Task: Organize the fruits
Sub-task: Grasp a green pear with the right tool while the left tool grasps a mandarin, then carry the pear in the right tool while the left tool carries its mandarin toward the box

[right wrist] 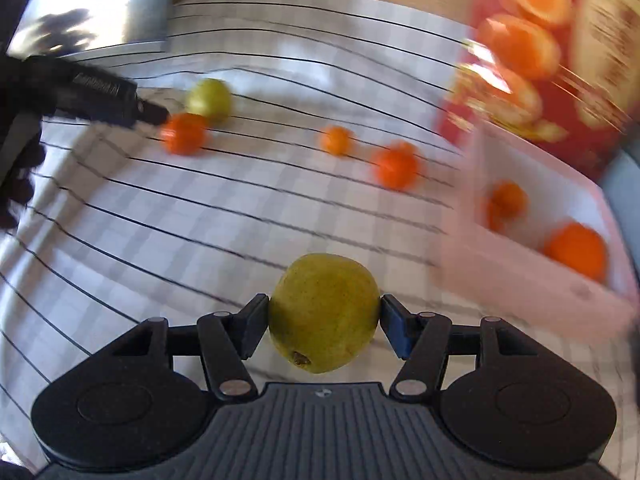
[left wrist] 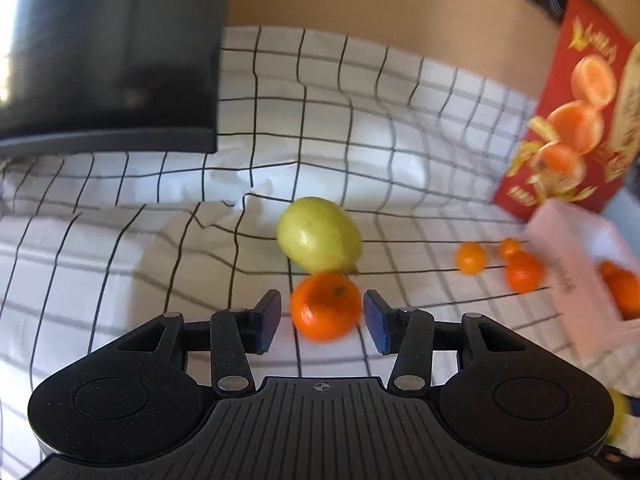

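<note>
My right gripper [right wrist: 323, 308] is shut on a green pear [right wrist: 324, 312], its pads pressing both sides, above the checked cloth [right wrist: 160, 240]. An orange [left wrist: 325, 306] sits between the fingers of my left gripper [left wrist: 322, 300], which is open with a gap beside the left pad. Just beyond it lies a second green pear [left wrist: 320, 240]. The right wrist view shows the left gripper [right wrist: 154, 114] at that orange [right wrist: 183, 133], with the second pear [right wrist: 209, 100] behind. Small oranges [right wrist: 337, 140] [right wrist: 396, 168] lie loose on the cloth.
A white box [right wrist: 520, 276] at the right holds two oranges [right wrist: 578, 252]. Behind it stands a red carton [right wrist: 540, 60] printed with oranges. A dark monitor-like block [left wrist: 108, 60] rests on the cloth at the far left. The views are motion-blurred.
</note>
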`<state>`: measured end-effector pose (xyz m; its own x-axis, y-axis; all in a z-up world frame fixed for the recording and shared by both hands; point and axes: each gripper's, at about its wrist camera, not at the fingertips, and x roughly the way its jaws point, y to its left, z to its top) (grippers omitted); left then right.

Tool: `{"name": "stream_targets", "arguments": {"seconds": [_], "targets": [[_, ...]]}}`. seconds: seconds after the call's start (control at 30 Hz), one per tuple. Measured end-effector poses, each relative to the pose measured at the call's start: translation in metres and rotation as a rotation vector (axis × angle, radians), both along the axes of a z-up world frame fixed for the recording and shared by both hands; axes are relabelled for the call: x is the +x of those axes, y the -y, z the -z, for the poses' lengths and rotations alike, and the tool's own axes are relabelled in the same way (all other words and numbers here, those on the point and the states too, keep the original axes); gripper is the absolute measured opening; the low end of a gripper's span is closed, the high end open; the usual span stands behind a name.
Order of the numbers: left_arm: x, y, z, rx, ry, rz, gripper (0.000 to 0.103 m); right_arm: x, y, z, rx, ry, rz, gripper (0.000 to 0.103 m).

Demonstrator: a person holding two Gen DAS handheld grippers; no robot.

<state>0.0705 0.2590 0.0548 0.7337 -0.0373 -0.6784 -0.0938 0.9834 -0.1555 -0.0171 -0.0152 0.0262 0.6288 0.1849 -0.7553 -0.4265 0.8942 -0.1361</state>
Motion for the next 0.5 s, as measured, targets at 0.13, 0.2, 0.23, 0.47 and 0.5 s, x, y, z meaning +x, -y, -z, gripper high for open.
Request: {"name": "stream_targets", "arguments": {"seconds": [0.13,0.2,0.23,0.47,0.5], "targets": [[0.020,0.013,0.010,0.057,-0.037,0.033,0.053,-0.010,0.040,0.002,0.044,0.001,0.093,0.061],[0.023,0.019,0.013,0.112,-0.040,0.034,0.054,-0.014,0.051,0.004,0.052,0.017,0.121,0.061],[0.025,0.023,0.013,0.141,-0.043,0.042,0.055,-0.015,0.055,0.004,0.065,0.018,0.131,0.061],[0.041,0.025,0.022,0.206,-0.132,0.077,0.058,-0.023,0.064,0.005,0.118,0.035,0.146,0.062],[0.043,0.022,0.025,0.184,-0.156,0.090,0.057,-0.025,0.064,0.006,0.119,0.033,0.146,0.062]]}}
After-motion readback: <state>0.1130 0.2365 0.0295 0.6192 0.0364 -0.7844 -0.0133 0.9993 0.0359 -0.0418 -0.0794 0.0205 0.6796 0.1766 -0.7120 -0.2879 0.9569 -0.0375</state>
